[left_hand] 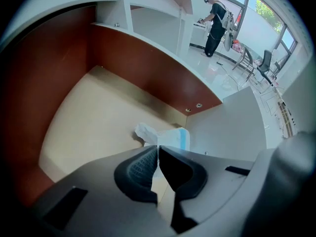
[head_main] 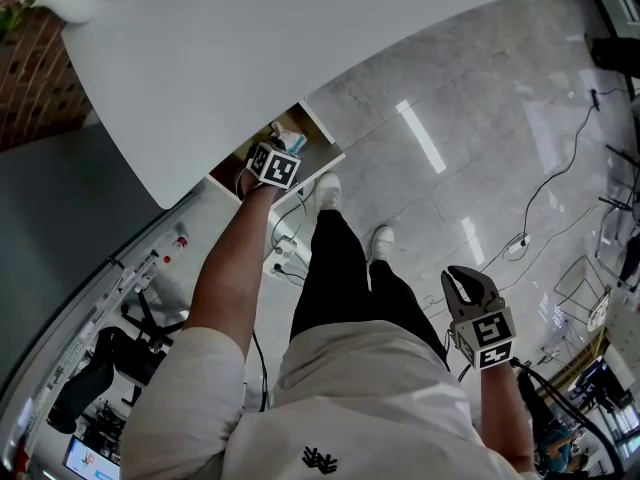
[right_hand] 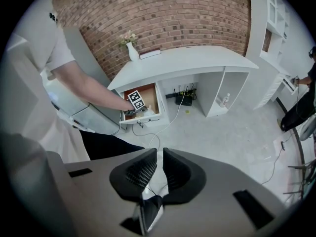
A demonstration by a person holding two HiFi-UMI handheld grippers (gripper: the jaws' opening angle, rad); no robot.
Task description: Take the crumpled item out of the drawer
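Left gripper (left_hand: pixel 158 149) is down inside the open drawer (left_hand: pixel 98 117), and its two black jaws are pressed together with just a thin line between them. Right past its tips lies the crumpled item (left_hand: pixel 167 136), a small white thing with a blue edge. It sits on the tan drawer bottom, in the corner where the brown back wall meets the white side wall. The tips are at its near edge, but I cannot tell if they pinch it. To the left of this gripper the drawer bottom is bare, with a tall brown wall (left_hand: pixel 49 88) beside it. Far off, up and to the right of the jaws, a person in dark clothes (left_hand: pixel 215 21) stands at a white counter near big windows. From the head view, the marker cube (head_main: pixel 274 165) sticks up out of the drawer, just under the edge of the white desk (head_main: pixel 300 48). Right gripper (right_hand: pixel 159 153) hangs low by the person's side, well apart from the drawer. Its jaws are close together too, and nothing is between them. Below it is the shiny grey floor (right_hand: pixel 222 137). Far ahead of its jaws and a little to the left is the drawer, with the left arm reaching in. Behind the desk is a brick wall (right_hand: pixel 163 14), and a white vase (right_hand: pixel 132 52) with flowers stands on the desk top. Black cables (right_hand: pixel 182 98) hang under the desk.
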